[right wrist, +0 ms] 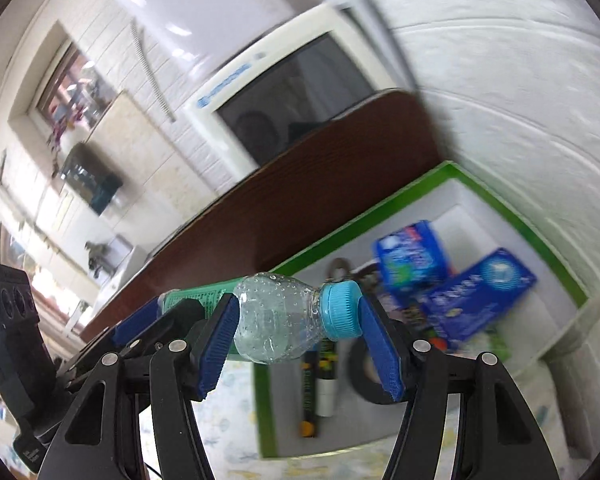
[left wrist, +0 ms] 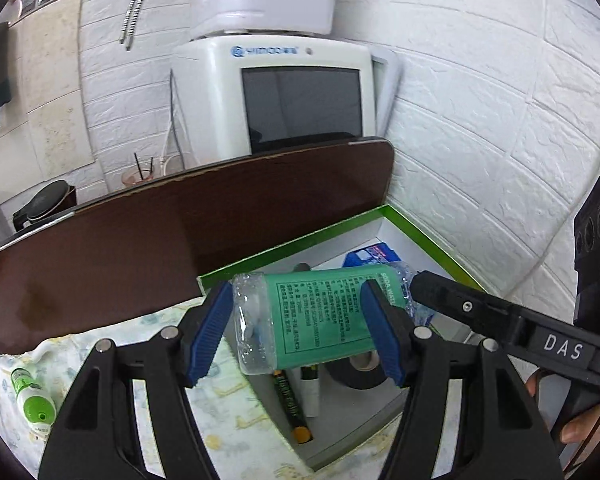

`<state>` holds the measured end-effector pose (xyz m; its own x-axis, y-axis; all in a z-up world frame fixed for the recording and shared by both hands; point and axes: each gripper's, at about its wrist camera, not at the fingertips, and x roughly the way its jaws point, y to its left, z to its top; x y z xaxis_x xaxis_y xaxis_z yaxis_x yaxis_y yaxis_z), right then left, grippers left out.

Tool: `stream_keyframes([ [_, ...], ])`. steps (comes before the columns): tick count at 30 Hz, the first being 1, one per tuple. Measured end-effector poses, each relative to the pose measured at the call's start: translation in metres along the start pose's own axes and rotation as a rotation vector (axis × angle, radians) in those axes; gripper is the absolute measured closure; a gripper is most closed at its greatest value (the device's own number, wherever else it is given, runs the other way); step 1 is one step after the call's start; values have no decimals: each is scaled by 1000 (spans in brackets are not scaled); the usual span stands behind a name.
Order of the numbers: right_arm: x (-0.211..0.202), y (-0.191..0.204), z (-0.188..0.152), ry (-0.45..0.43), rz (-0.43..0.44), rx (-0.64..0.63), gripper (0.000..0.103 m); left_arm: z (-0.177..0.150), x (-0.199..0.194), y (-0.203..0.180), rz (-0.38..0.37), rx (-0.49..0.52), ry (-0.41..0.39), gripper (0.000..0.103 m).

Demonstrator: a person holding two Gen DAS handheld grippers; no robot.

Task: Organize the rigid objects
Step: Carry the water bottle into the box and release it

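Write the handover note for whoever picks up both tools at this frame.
Left tool: shut on the bottle, across its green label.
Right tool: shut on the same bottle, neck and blue cap end.
The bottle is held sideways above the green-edged box.
Done: tape roll, markers and blue packets lie in the box.
Left: put the bottle in; small green bottle waits on the cloth.

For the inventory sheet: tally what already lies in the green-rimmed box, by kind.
Blue packages: 2
Marker-like sticks: 2
Black tape roll: 1
Total: 5. Blurred small bits behind them are not counted.
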<state>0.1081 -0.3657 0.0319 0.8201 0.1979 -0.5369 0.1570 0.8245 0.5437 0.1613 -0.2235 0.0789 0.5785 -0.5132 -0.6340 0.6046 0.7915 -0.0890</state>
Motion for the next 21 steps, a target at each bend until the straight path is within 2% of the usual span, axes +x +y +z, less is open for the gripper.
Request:
stream_keyframes([
  [6,-19,-50,6,-26,-39,67,38,3,24,-27,-36,21,46,39],
  [15,-13,-86,11,-26,-87,85,38,-3,65,-34,-66,-4,137,39],
  [17,-9,-89,11,-35,-107,74,38,-5,75,-41,-56,27,146,38],
  [21,-1,-84,9,-75,-212,-4,38,-7,85,-62,7,151,104,34],
])
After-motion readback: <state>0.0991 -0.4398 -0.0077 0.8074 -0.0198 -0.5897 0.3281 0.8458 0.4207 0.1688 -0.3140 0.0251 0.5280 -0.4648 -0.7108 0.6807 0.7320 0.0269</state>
